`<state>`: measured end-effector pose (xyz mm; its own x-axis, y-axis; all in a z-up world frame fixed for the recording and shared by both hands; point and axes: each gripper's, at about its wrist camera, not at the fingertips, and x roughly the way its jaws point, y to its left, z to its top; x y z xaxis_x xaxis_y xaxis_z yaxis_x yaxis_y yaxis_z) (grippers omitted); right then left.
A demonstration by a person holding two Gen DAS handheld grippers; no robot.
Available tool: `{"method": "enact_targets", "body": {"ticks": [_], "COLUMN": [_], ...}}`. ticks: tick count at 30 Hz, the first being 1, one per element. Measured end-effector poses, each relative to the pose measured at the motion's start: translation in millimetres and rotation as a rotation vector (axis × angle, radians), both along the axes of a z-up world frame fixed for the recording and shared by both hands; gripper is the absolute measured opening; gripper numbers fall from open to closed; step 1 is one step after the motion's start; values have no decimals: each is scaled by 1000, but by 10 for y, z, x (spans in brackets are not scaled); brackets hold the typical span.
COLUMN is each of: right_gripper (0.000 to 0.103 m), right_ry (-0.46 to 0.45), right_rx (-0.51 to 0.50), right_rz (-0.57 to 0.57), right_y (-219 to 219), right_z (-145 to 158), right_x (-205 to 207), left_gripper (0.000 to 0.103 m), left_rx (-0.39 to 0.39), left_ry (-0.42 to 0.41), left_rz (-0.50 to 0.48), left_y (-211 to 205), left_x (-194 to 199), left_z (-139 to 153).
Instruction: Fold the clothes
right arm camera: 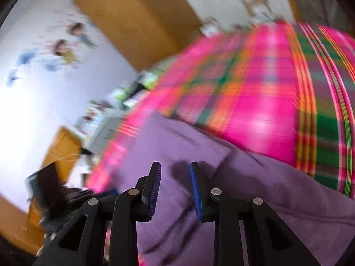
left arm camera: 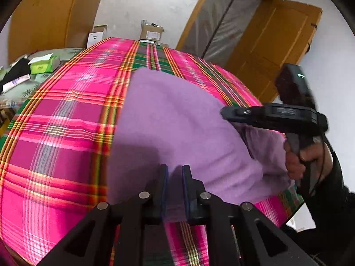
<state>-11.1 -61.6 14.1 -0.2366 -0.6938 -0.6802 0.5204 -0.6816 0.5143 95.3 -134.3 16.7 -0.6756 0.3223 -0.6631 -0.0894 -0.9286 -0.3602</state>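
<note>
A lilac fleece garment (left arm camera: 177, 119) lies on a pink plaid bedcover (left arm camera: 66, 115), partly folded. My left gripper (left arm camera: 175, 170) is closed on the garment's near edge, with cloth between its blue pads. My right gripper's body (left arm camera: 275, 115), held in a hand, hovers over the garment's right side. In the blurred right wrist view, the right gripper (right arm camera: 175, 168) is open with a clear gap between its fingers, just above the purple garment (right arm camera: 255, 188), holding nothing.
The bedcover (right arm camera: 266, 102) spans the whole bed. A side surface at the left holds a green box (left arm camera: 44, 64) and clutter. Cardboard boxes (left arm camera: 150, 33) stand beyond the far edge. A wooden door (left arm camera: 281, 44) stands open at the right.
</note>
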Motion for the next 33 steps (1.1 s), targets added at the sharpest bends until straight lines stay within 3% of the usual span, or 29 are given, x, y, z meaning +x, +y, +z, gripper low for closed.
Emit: {"method": "enact_targets", "body": {"ticks": [3, 9, 11, 16, 18, 21, 22, 23, 27, 31, 33], "right_gripper": [23, 28, 28, 16, 0, 0, 0, 6, 6, 0, 3], "right_ry": [3, 152, 144, 103, 63, 12, 11, 18, 55, 5, -13], "right_rx": [-13, -53, -56, 19, 35, 33, 31, 16, -35, -21, -37], "right_rz": [-14, 45, 88, 132, 114, 90, 88, 91, 94, 46, 23], "right_y": [64, -175, -349, -803, -802, -761, -757, -758, -764, -658, -559], "right_z": [33, 385, 389, 182, 69, -27, 2, 47, 178, -6, -49], "right_x": [8, 86, 48, -143, -244, -344, -333, -313, -281, -422, -450], "left_gripper": [12, 12, 12, 12, 14, 14, 14, 14, 14, 14, 14], "left_rx": [8, 0, 1, 6, 18, 21, 18, 14, 13, 5, 6], "left_ry": [21, 45, 34, -3, 1, 1, 2, 5, 20, 4, 7], "left_rz": [5, 78, 83, 83, 83, 80, 78, 76, 68, 48, 41], "left_y": [-29, -187, -205, -198, -214, -217, -215, -216, -227, -192, -176], "left_x": [30, -66, -112, -123, -116, -70, -68, -68, -80, -104, -104], "left_z": [77, 171, 152, 21, 7, 11, 20, 38, 100, 76, 88]}}
